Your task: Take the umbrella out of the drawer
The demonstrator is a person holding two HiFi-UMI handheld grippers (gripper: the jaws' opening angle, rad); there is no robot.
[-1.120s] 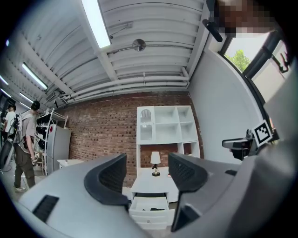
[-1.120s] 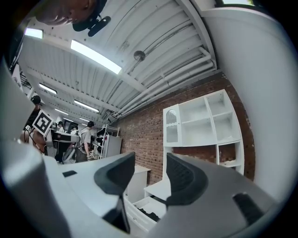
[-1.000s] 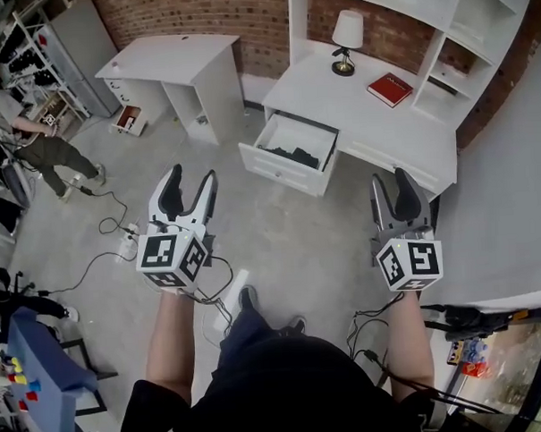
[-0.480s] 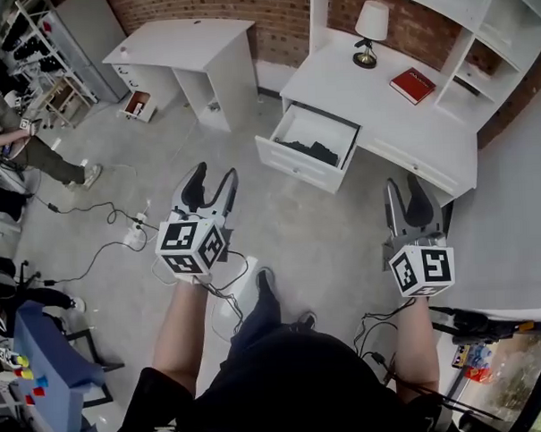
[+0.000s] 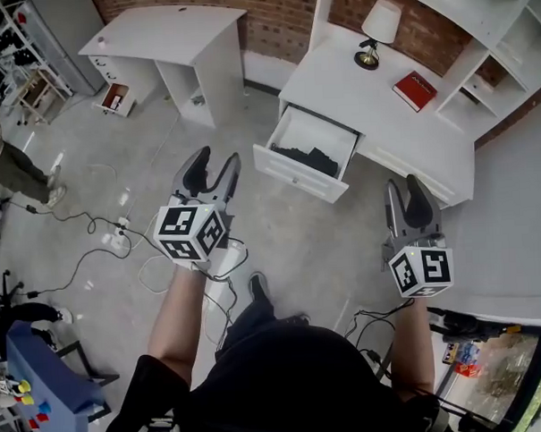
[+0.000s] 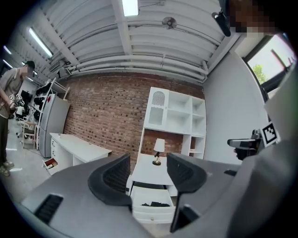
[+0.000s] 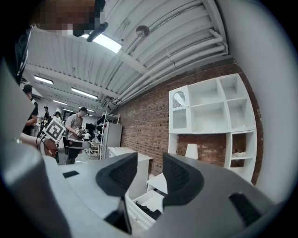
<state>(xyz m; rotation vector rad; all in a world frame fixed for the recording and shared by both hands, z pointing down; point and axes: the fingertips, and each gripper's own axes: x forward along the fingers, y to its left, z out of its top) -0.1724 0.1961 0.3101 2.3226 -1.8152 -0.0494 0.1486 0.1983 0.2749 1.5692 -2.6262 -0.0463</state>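
The white desk's drawer (image 5: 297,176) stands pulled open, and a black folded umbrella (image 5: 307,159) lies inside it. Both grippers are held level over the floor, well short of the drawer. My left gripper (image 5: 214,165) is open and empty, its jaws having just been closing a little. My right gripper (image 5: 404,194) is also open with nothing between its jaws, which have just been narrowing too. The left gripper view frames the drawer and umbrella (image 6: 155,203) below that gripper (image 6: 148,169). In the right gripper view the umbrella (image 7: 148,212) shows under that gripper (image 7: 146,175).
On the desk stand a lamp (image 5: 380,29) and a red book (image 5: 415,91), with white shelving above. A second white desk (image 5: 168,34) stands at the back left. Cables and a power strip (image 5: 119,240) lie on the floor at left, near a person (image 5: 13,170).
I have stepped a little closer to the desk, and both grippers came forward with me. The left jaws look slightly narrower. The person at the left has slid toward the frame's edge.
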